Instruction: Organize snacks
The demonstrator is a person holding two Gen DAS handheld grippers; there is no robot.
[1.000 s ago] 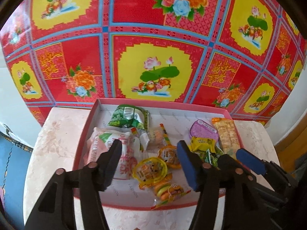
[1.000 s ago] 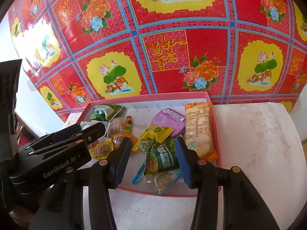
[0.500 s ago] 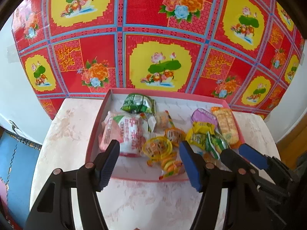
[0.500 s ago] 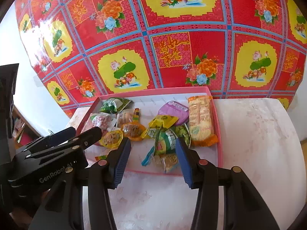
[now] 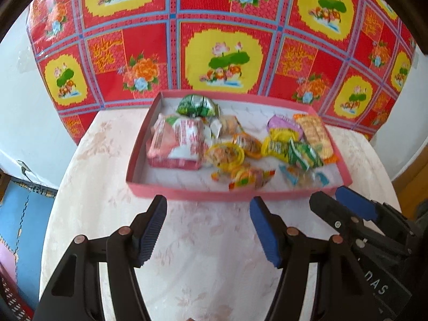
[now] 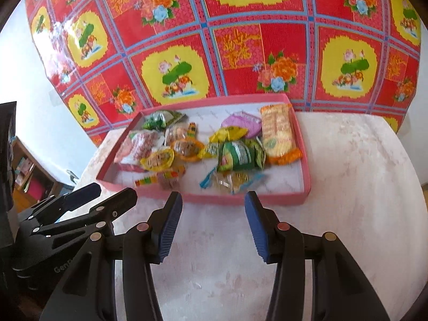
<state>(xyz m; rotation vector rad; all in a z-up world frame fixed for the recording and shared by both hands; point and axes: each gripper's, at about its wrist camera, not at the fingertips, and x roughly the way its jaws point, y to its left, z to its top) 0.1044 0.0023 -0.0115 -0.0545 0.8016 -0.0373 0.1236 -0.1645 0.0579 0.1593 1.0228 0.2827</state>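
Observation:
A shallow pink box [image 5: 187, 193] [image 6: 281, 197] sits at the back of a pale marble table [image 5: 107, 187] [image 6: 361, 174]. It holds several snack packets: a pink-and-white pack [image 5: 176, 144], a green packet [image 5: 198, 105], yellow jelly cups [image 5: 224, 155], a green packet [image 6: 239, 156] and an orange wafer pack [image 6: 278, 133]. My left gripper [image 5: 207, 206] is open and empty above the table, just in front of the box. My right gripper [image 6: 212, 200] is open and empty, also just in front of the box, to the right of the left one.
A red, yellow and blue patterned cloth [image 5: 222, 32] hangs behind the table. White wall shows at both sides. Blue floor mats [image 5: 16, 214] lie at the lower left. A wooden shelf [image 6: 29, 171] stands at the left in the right wrist view.
Both grippers have pulled back from over the box to above the bare table in front of it. Both stayed open. The snacks have not moved.

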